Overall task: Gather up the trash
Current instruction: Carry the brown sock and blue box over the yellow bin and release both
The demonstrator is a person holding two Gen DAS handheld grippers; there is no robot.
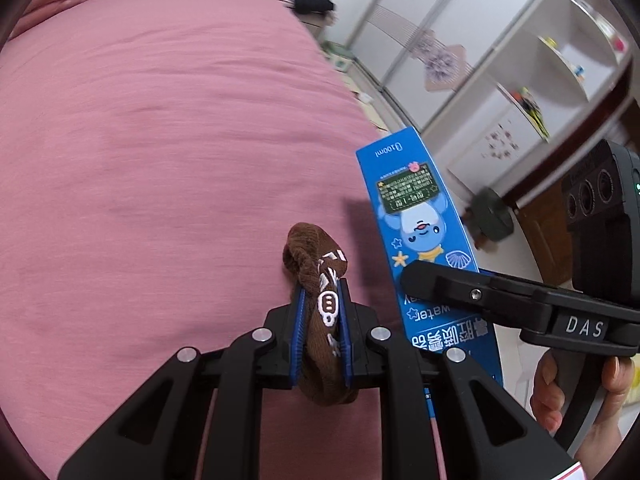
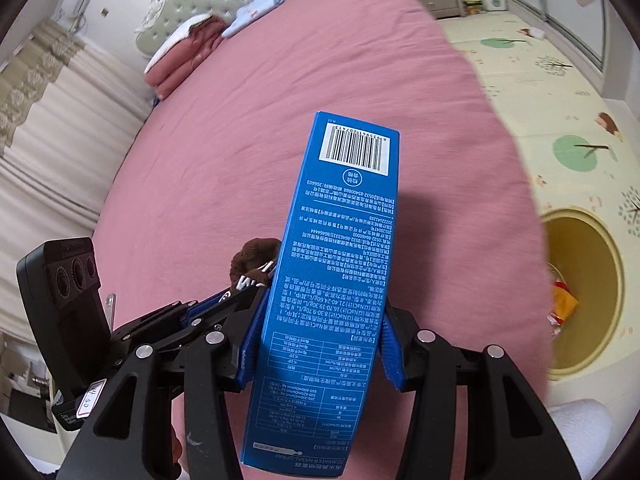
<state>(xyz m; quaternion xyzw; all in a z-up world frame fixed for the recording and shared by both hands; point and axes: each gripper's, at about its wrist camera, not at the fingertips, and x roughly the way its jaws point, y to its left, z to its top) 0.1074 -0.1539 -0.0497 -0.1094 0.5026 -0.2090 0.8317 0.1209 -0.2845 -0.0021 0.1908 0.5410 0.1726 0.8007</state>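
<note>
Gripping two pieces at once, I have the left gripper [image 1: 322, 320] pinched nearly shut on a brown sock [image 1: 320, 300], whose bunched end bulges out past the blue pads [image 1: 299, 312] toward twelve o'clock in the left wrist view. It is soft and light, so it squashes flat and should not slip, though loose cloth could snag. My right gripper [image 2: 320, 344] stands about half open, its pads clamped on the narrow sides of a tall blue box [image 2: 344, 240], low near the end that faces me. I judge the carton light but crushable, so a gentle squeeze on its edges suits it; held this low it may lever and tilt. Both hang over the pink bed [image 2: 240, 140]. A yellow bin [image 2: 592, 292] sits on the floor at three o'clock in the right wrist view, some wrappers inside.
</note>
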